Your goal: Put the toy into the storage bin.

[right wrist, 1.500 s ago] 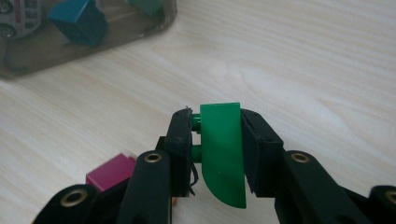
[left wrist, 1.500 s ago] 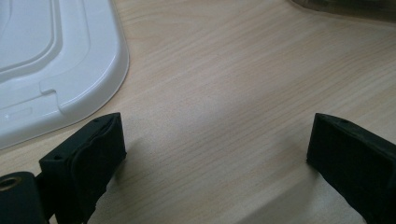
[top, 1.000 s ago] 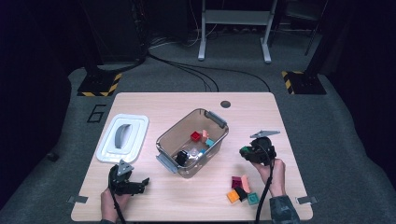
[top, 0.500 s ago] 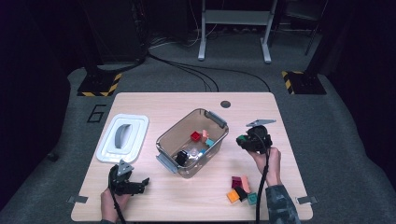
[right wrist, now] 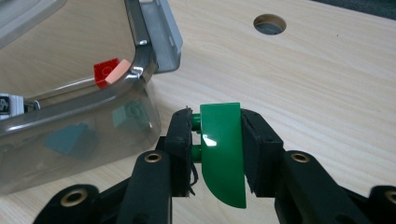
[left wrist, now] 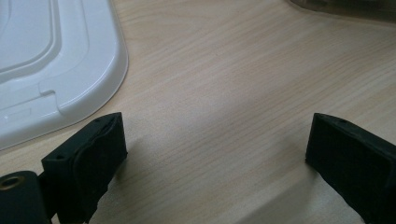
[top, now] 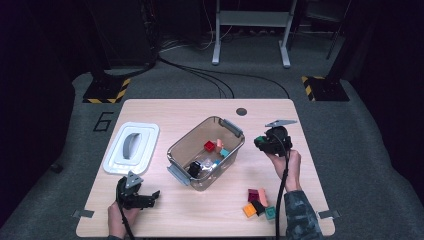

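Sorting part done: several bricks in clear bin point(top: 207, 150), four left on worktop point(top: 165, 215) at 5 o'clock; right hand-held gripper point(right wrist: 217, 140) clamps green brick point(right wrist: 223, 151) beside bin, left hand-held gripper point(left wrist: 215, 154) released.

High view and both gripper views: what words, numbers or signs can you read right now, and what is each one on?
"6": a large numeral on the grey floor, left of the table.
A white label on a thing inside the clear bin, seen in the right gripper view at: dark marks, too small and cut off to read.
Nothing else legible.
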`<state>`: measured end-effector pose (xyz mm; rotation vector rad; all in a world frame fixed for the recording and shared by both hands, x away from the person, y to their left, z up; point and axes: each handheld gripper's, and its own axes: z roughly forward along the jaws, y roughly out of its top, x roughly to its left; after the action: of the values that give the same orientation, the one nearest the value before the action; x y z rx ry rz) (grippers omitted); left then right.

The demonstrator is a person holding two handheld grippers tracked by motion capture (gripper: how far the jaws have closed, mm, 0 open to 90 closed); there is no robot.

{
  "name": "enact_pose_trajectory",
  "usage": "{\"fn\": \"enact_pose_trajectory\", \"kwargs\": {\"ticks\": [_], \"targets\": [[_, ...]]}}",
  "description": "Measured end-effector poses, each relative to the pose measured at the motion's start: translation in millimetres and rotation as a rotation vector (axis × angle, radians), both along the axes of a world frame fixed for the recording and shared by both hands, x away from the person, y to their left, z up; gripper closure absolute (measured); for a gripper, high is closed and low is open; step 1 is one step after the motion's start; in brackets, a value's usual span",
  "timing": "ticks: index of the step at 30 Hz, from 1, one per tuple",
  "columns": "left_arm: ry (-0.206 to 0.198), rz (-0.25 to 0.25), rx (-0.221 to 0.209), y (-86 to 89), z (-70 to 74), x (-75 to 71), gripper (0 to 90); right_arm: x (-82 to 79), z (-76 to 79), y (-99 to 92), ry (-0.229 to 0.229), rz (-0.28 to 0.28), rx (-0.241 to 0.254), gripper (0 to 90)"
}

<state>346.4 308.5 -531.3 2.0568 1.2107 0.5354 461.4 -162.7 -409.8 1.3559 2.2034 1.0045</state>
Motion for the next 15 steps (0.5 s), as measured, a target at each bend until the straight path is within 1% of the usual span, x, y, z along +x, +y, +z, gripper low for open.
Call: {"fn": "enact_pose_trajectory", "kwargs": {"ticks": [2, 3, 6, 8, 12, 15], "targets": [[0.0, 0.0, 0.0, 0.0, 0.0, 0.0, 5.0, 1.4, 3.4, -0.3, -0.005, 0.006, -0.012, 66.5], [0.0, 0.001, -0.001, -0.1, 0.0, -0.1, 5.0, 2.2, 5.4, 0.9, -0.003, -0.006, -0.011, 66.5], [0.001, 0.003, -0.005, -0.4, -0.2, -0.2, 5.0, 6.3, 10.1, 1.5, -0.013, -0.005, -0.022, 66.5], [0.001, 0.003, -0.006, -0.4, -0.2, -0.2, 5.0, 8.0, 13.9, 1.8, -0.016, -0.01, -0.019, 66.5], [0.001, 0.003, -0.006, -0.4, -0.2, -0.3, 5.0, 10.6, 21.3, 4.0, -0.035, -0.016, -0.018, 66.5], [0.001, 0.003, -0.005, -0.4, -0.2, -0.3, 5.0, 12.8, 26.6, 6.3, -0.048, -0.003, -0.028, 66.5]]}}
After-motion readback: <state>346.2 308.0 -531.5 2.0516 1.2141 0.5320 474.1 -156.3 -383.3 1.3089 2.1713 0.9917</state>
